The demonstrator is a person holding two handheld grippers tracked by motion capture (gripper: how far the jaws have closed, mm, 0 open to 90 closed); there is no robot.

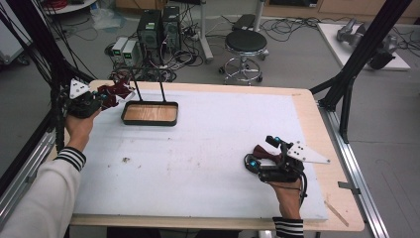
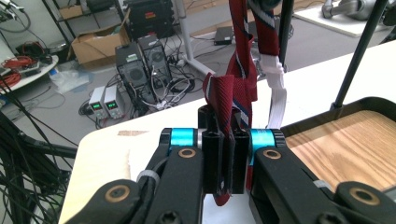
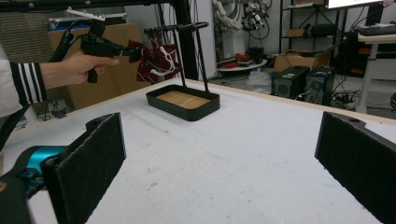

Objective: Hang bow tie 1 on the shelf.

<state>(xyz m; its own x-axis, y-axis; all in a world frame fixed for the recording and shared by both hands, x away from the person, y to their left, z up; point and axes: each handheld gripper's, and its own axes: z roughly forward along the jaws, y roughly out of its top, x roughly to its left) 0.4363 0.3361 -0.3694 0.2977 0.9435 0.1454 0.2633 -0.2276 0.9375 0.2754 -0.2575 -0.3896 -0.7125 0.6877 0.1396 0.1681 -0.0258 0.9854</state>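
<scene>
The left gripper (image 1: 101,99) was held up at the far left corner of the table (image 1: 307,106), its 2 jaws clamped together on a dark red striped tie (image 1: 115,92). In the left gripper view the tie (image 2: 236,88) ran up from between the closed pads, folded over itself, with a white band (image 2: 279,100) hanging just beside it on the right. The tie hung from the black rack (image 1: 148,89), whose 2 thin posts rose from a dark tray with a wooden floor (image 1: 150,113) standing on the white mat (image 1: 208,163) near the far left corner. From the right gripper view the left gripper (image 3: 133,52) pointed level at the tie (image 3: 156,60), which draped from the rack's top bar above the tray (image 3: 183,103). The right gripper (image 1: 257,156) rested low near the table's right edge, well apart from the rack, its 2 padded jaws standing wide apart with nothing between them. The right gripper's pads (image 3: 91,158) framed bare mat.
</scene>
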